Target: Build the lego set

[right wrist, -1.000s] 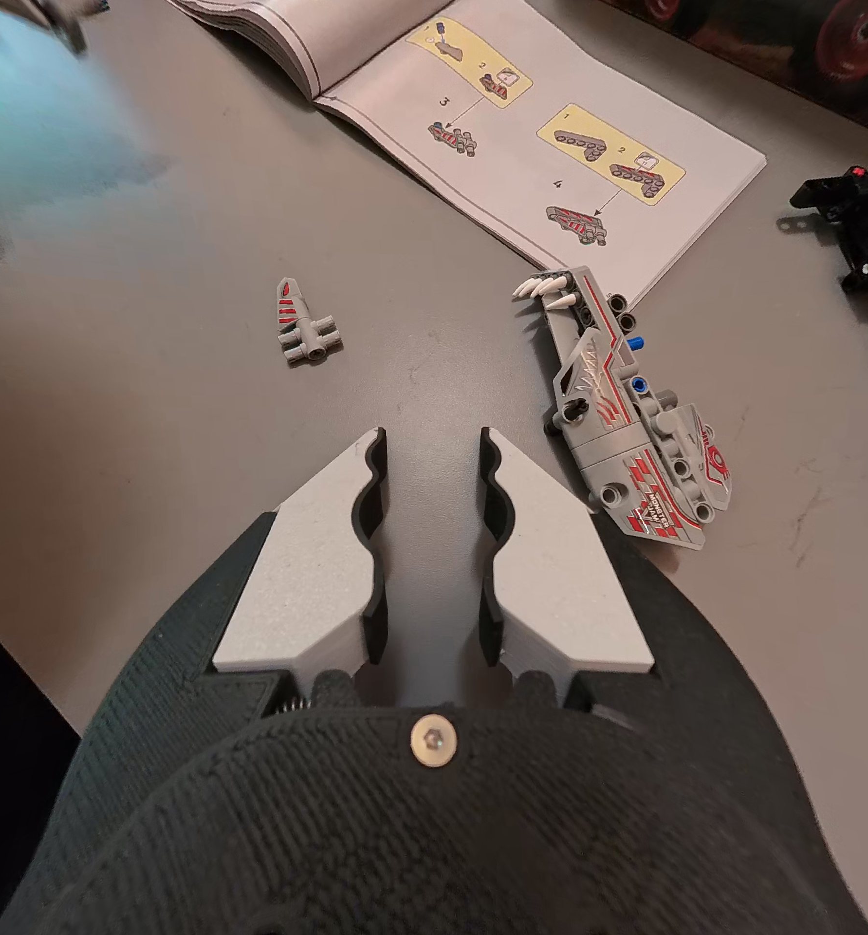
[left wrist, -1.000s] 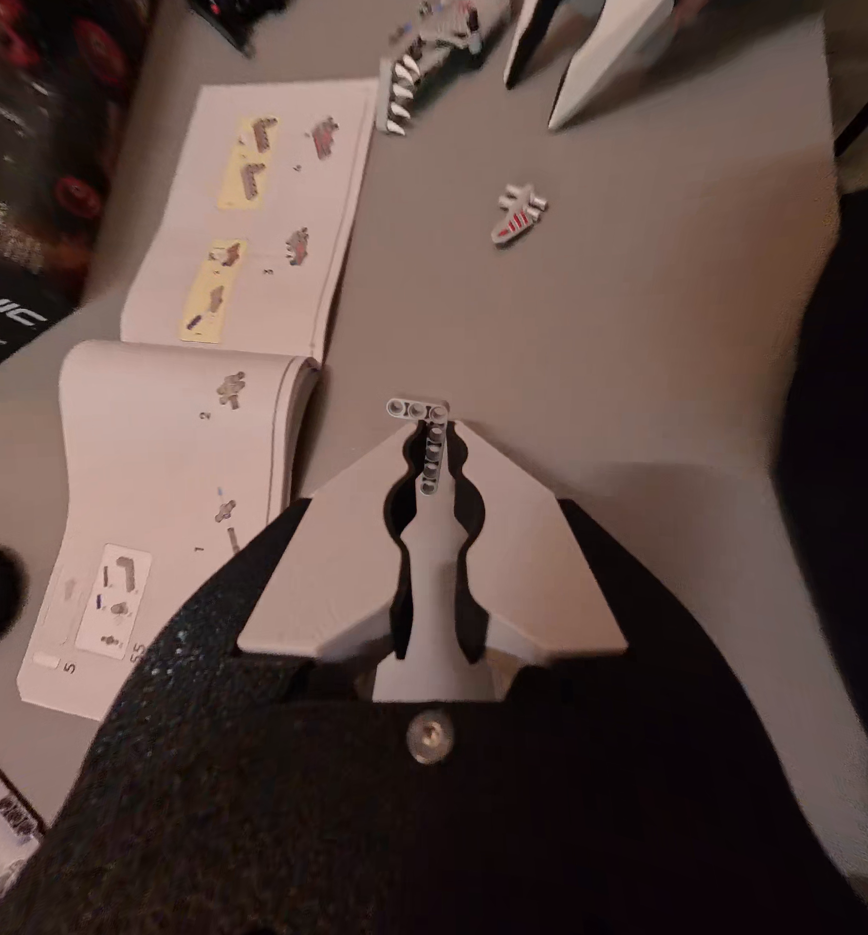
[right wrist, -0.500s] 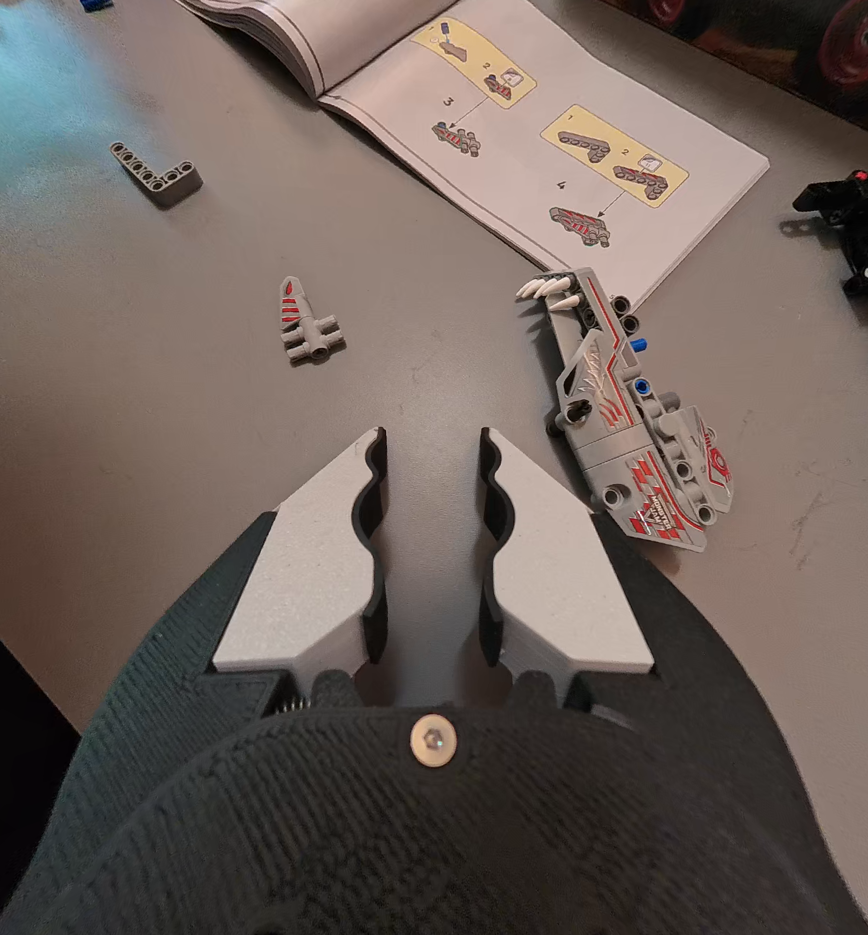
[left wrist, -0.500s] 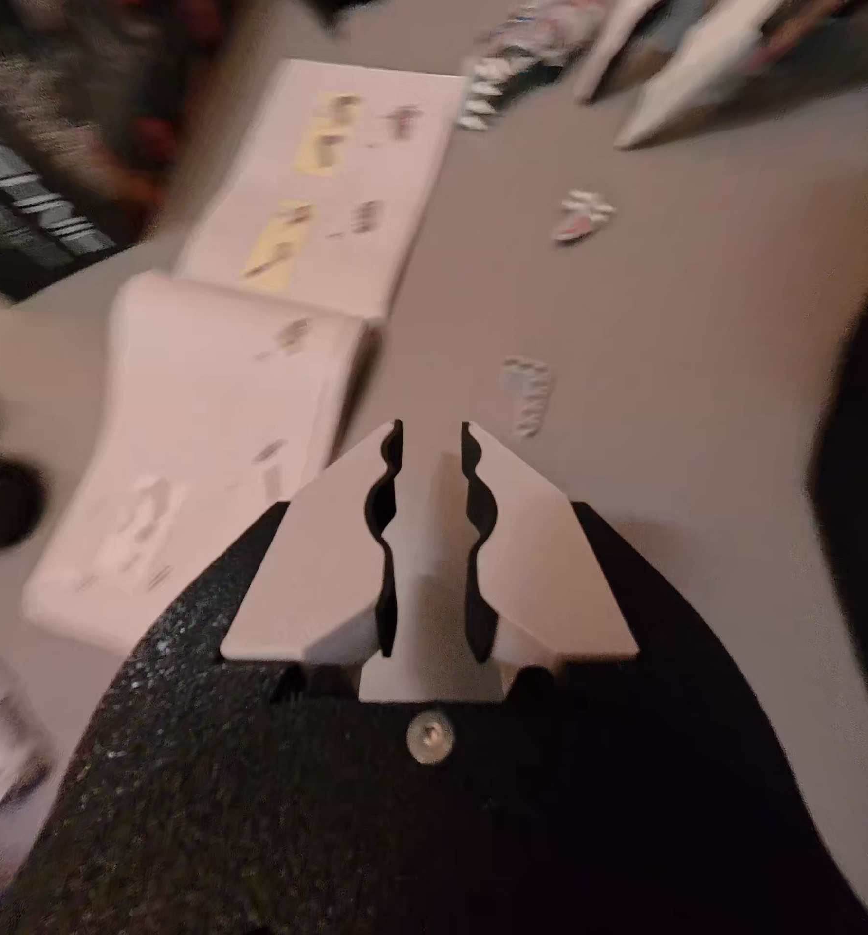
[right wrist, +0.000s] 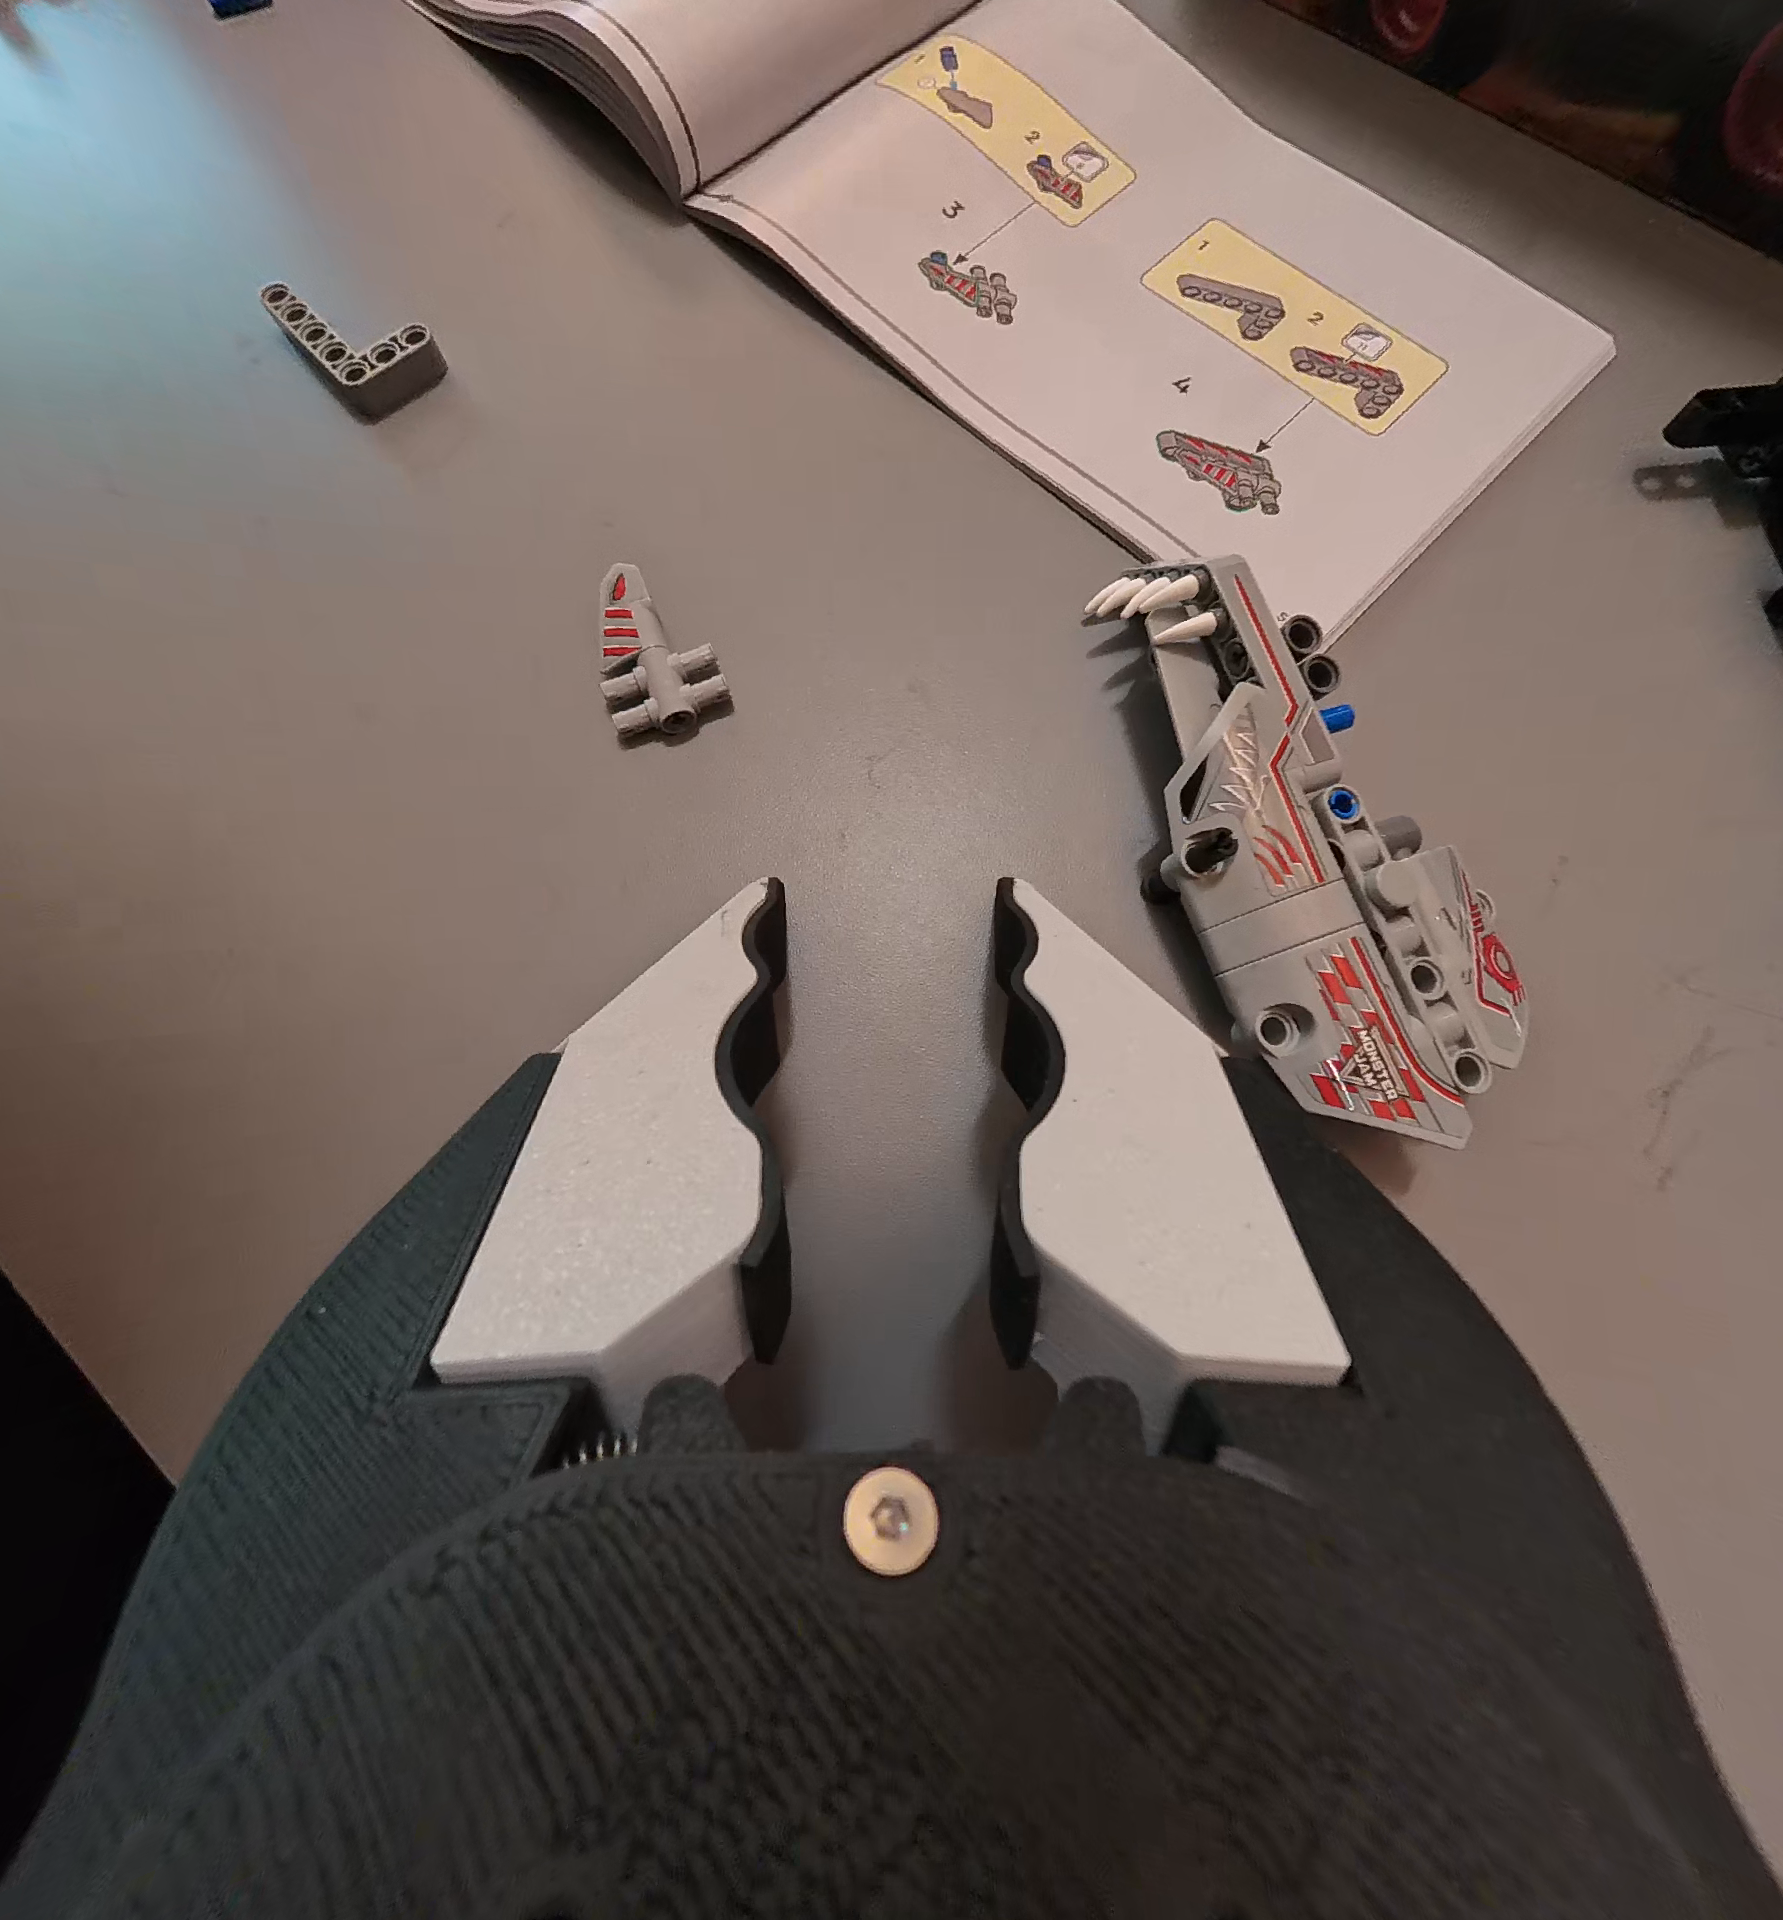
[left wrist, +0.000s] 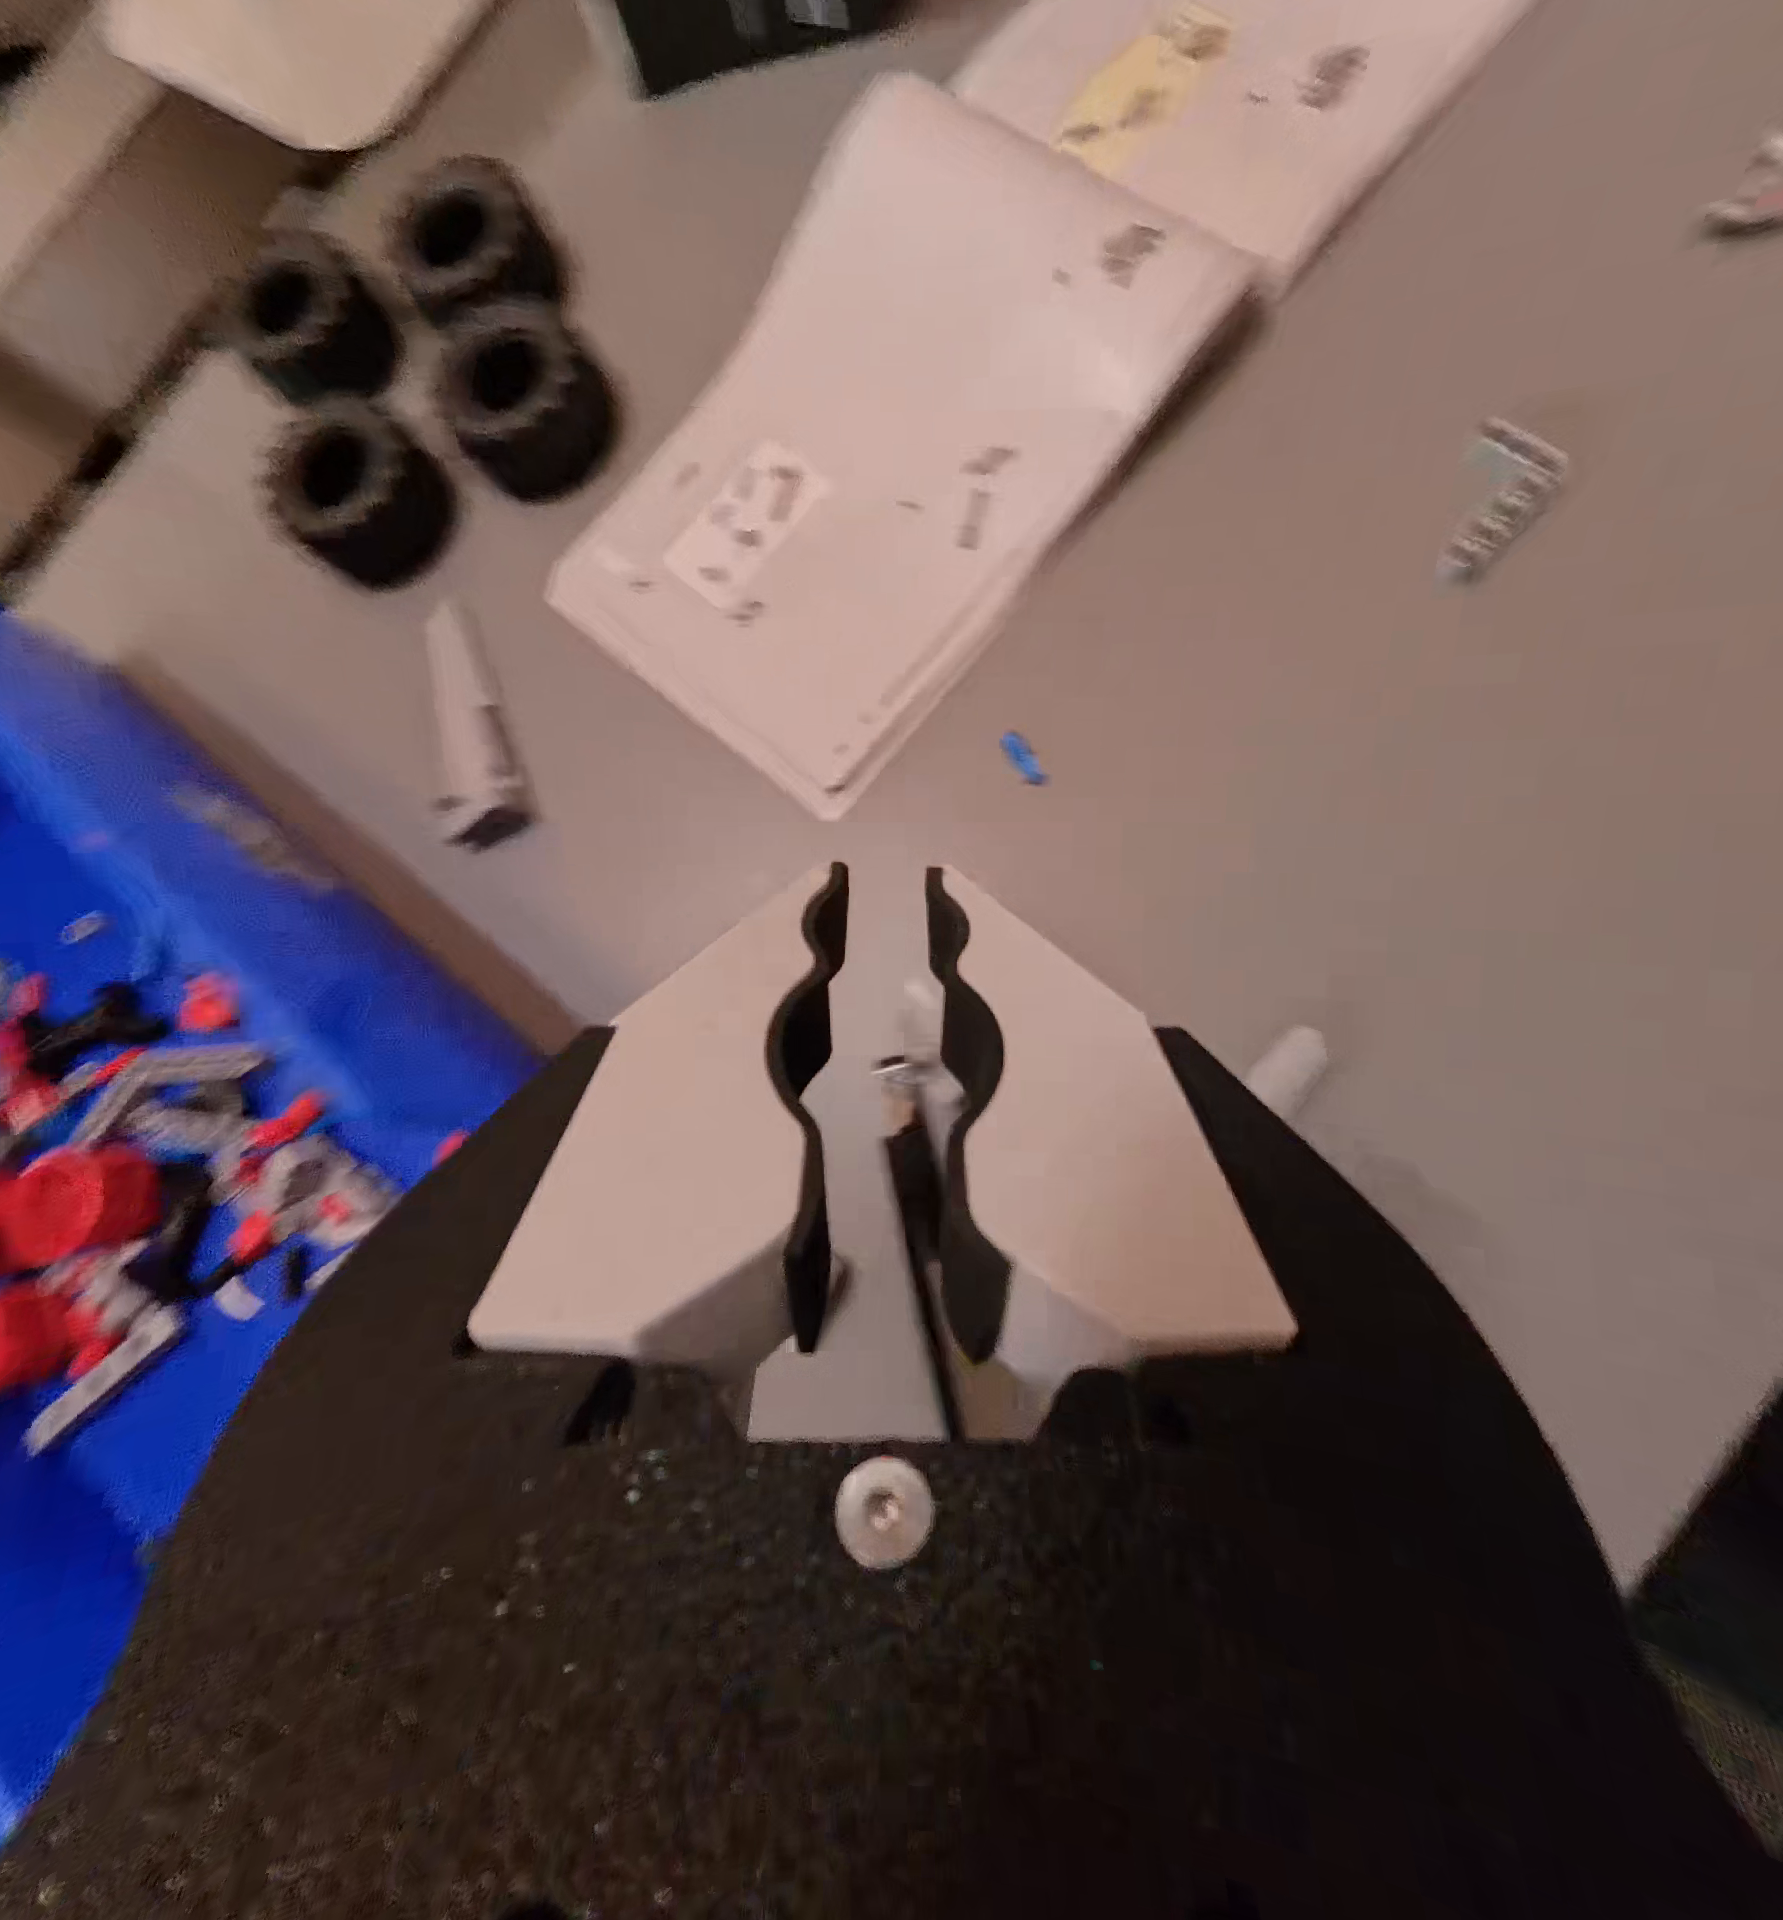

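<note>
The left wrist view is blurred by motion. My left gripper is open by a narrow gap and empty, above the grey table near the corner of the open instruction booklet. A grey L-shaped beam lies on the table to its right, also in the right wrist view. My right gripper is open and empty, low over the table. A small grey and red piece lies ahead of it to the left. A grey and red toothed assembly lies just right of it.
A blue tray with loose red, grey and black pieces sits at the left. Several black tyres, a white pointed part and a blue pin lie near the booklet. A black assembly sits at the far right. Spacing between my two grippers at the tips: around 40 cm.
My left gripper opened and let go of the L-shaped beam, which now lies on the table. It then swung left towards the blue tray. My right gripper has not moved.
</note>
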{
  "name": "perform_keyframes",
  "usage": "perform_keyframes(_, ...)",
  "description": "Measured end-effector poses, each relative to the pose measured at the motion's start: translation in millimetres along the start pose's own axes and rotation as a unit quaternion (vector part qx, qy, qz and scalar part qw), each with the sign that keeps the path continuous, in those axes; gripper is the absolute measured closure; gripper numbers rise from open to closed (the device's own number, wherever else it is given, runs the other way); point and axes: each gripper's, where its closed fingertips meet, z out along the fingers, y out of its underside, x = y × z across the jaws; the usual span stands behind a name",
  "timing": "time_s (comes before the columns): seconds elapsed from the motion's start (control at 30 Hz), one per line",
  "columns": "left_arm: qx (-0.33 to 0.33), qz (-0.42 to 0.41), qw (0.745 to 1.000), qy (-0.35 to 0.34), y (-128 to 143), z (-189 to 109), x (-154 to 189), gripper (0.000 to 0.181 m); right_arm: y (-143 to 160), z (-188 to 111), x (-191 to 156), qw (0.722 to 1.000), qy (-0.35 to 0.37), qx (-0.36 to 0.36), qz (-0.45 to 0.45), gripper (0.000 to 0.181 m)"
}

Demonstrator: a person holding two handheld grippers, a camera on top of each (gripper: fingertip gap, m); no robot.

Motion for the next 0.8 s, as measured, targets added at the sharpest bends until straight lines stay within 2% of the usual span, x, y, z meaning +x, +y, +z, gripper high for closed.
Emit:
perform_keyframes(0.07, -0.011, 0.04, 0.997, 0.068, -3, 13, 38, 0.168, 0, 0, 0, 1.0, -0.001, 0.0, -0.003, 0.143)
perform_keyframes(0.17, -0.005, 0.1, 0.983, 0.153, -19, 48, 102, 0.161, -3, 3, -4, 1.0, -0.013, 0.001, -0.018, 0.148)
perform_keyframes(0.23, -0.01, 0.155, 0.971, 0.18, -26, 69, 136, 0.16, -6, 7, -8, 0.999, -0.029, 0.001, -0.035, 0.152)
perform_keyframes(0.3, -0.003, 0.183, 0.964, 0.193, -35, 86, 154, 0.161, -9, 10, -11, 0.998, -0.042, 0.001, -0.043, 0.153)
perform_keyframes(0.4, -0.009, 0.176, 0.964, 0.198, -45, 103, 163, 0.162, -10, 11, -13, 0.997, -0.056, 0.001, -0.044, 0.15)
perform_keyframes(0.47, -0.021, 0.17, 0.961, 0.218, -47, 106, 171, 0.176, -10, 11, -16, 0.996, -0.067, 0.001, -0.051, 0.142)
perform_keyframes(0.63, -0.016, 0.19, 0.957, 0.217, -58, 113, 184, 0.177, -10, 11, -18, 0.996, -0.068, 0.001, -0.058, 0.142)
perform_keyframes(0.8, 0.008, 0.124, 0.969, 0.212, -77, 124, 187, 0.177, -10, 11, -18, 0.996, -0.068, 0.001, -0.058, 0.142)
